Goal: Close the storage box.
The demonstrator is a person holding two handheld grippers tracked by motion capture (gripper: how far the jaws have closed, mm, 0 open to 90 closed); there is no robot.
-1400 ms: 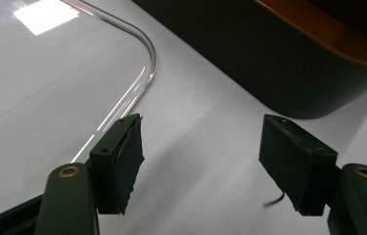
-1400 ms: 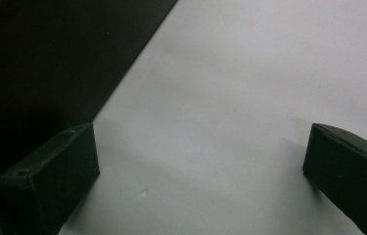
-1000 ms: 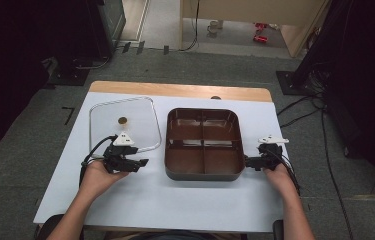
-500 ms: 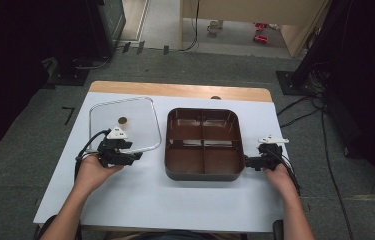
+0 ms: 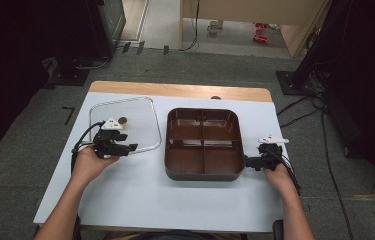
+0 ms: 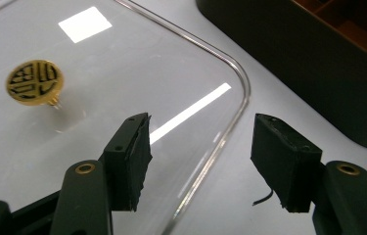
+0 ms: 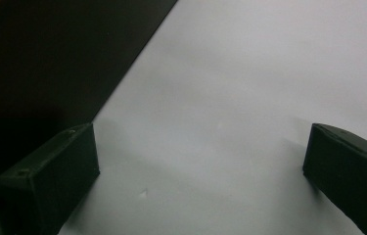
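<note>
White table top (image 5: pixel 140 200) with wooden far edge, grey carpet floor (image 5: pixel 20 165), black cables (image 5: pixel 302 117), red items (image 5: pixel 261 32) beyond.

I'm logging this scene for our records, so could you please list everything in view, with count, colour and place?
Glass lid: one, clear with a metal rim, flat on the left half of the table.
Lid knob: one, gold with a dark pattern, at the lid's middle.
Divided tray: one, dark brown, four compartments, at the table's centre, right of the lid.
Table: one, white top with a wooden strip along the far edge.
Left gripper: one, black, jaws open, astride the lid's near rim without pressing it.
Right gripper: one, black, jaws open over bare table beside the tray's right wall.
Hands: two, coming in from the near edge, each holding a gripper.
</note>
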